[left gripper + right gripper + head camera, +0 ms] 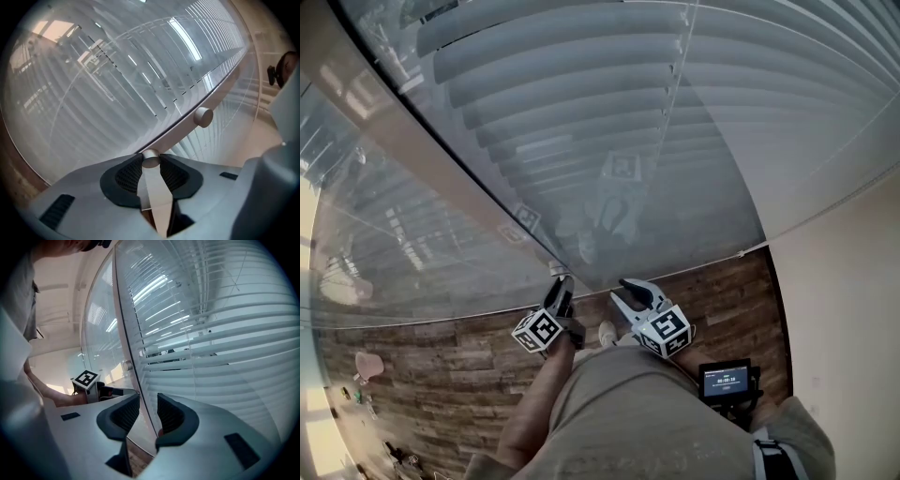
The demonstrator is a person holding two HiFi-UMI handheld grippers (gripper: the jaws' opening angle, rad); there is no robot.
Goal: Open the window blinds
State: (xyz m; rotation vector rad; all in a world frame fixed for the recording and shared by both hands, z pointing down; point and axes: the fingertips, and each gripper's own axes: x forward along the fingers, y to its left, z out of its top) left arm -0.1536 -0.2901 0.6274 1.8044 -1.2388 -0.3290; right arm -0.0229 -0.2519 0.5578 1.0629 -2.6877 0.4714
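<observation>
Gripping a knob (150, 159) beside the blinds (581, 94)

Low in the centre of the head view, the left gripper (560, 285) was clamped on the small round knob, both pads pressing its sides. The knob sat on the frame (180, 133). The right gripper (148, 403) stood just beside it, jaws apart and empty. The blinds filled the upper frame behind glass (712, 206).

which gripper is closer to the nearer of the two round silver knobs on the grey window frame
Left. The left gripper is clamped on that round silver knob, with a pad on each side. The right gripper is open further right, by the glass, off the knob.
</observation>
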